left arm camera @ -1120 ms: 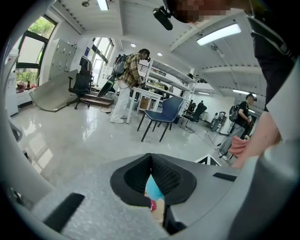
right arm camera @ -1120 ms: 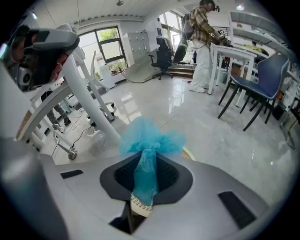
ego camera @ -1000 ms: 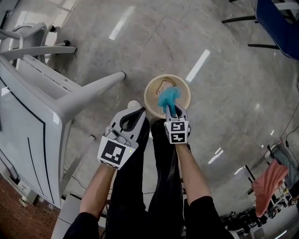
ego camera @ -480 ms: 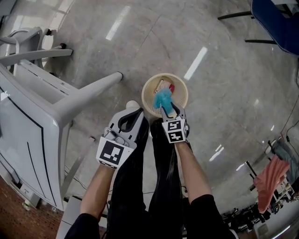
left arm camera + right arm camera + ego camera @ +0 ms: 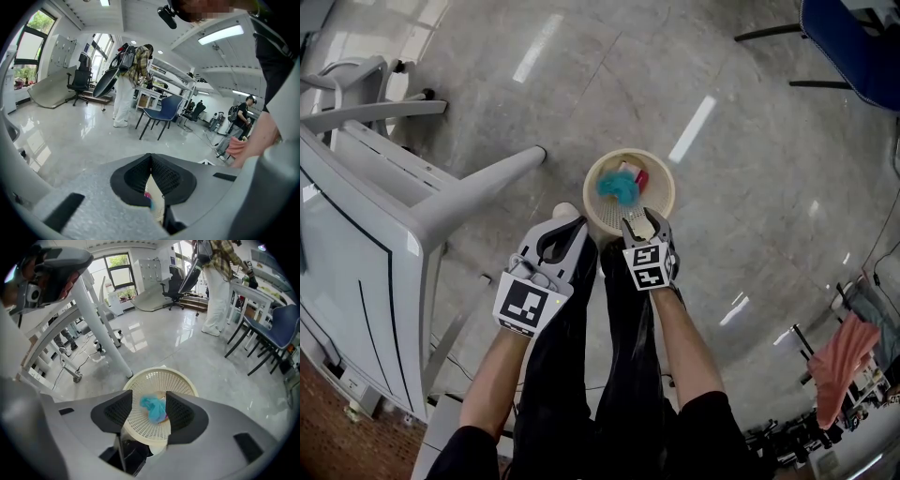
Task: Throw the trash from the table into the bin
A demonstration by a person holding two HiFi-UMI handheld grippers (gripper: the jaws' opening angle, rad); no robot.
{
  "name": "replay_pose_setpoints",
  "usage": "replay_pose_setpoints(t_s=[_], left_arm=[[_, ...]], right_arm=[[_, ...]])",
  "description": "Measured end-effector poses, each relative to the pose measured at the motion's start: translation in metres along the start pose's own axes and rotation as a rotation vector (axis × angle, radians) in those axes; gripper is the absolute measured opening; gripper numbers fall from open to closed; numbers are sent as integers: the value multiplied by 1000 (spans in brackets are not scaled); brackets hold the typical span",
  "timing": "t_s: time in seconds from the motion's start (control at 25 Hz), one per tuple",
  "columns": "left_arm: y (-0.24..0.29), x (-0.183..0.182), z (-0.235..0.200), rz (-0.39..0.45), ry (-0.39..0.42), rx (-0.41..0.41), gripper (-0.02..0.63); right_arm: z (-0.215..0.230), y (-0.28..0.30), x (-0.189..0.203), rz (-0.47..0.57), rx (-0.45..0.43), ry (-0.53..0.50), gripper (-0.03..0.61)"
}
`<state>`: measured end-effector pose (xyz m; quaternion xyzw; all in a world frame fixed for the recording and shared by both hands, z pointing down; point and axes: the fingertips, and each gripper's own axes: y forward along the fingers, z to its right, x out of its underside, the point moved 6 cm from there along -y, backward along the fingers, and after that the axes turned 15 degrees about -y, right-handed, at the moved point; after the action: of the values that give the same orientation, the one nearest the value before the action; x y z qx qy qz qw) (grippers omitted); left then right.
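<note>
while the person stands over the bin (image 5: pixel 589 199), the right gripper (image 5: pixel 643 223) points steeply down just above its near rim. its jaws have just been opening and now stand well apart with nothing between the pads. in the right gripper view (image 5: pixel 149 400) the cream mesh bin (image 5: pixel 159 372) shows through the gap, and the crumpled blue trash (image 5: pixel 153 408) lies inside it, clear of both pads. from the head view the blue trash (image 5: pixel 618 186) sits near the middle of the bin, with a small red item (image 5: pixel 641 178) just beside it against the far wall and something pale behind it that cannot be made out.

the left gripper (image 5: pixel 577 223) hangs to the left of the right one, over the person's black trousers (image 5: pixel 581 356) and short of the bin. in the left gripper view its jaws (image 5: pixel 151 157) are closed tip to tip and hold nothing; through the slit below the tips only a sliver of the bin shows.

the bin stands on a glossy grey floor (image 5: pixel 750 187). a white table (image 5: pixel 366 234) fills the left of the head view, and one of its legs (image 5: pixel 478 187) slants towards the bin and ends well apart from it. a blue chair (image 5: pixel 853 37) sits at the top right corner, and a pink cloth (image 5: pixel 839 361) hangs at the lower right.
</note>
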<state>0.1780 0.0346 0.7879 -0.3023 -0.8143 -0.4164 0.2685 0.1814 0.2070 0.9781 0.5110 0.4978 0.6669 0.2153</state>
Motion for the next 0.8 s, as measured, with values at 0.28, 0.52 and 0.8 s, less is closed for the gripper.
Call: replay_pose_setpoints(t_s=[0.28,0.52,0.8], left_arm=[[-5,-29,20,23,60,16,8],[-19,-74,49,59,75,11,8],[-51,-132,84,96,92,9,8]], right_arm=[[17,-43,-36,71,45,-29,160],[41,-115,-89,189,147,-57,30],[50,-210,-141,284,195,-10,9]])
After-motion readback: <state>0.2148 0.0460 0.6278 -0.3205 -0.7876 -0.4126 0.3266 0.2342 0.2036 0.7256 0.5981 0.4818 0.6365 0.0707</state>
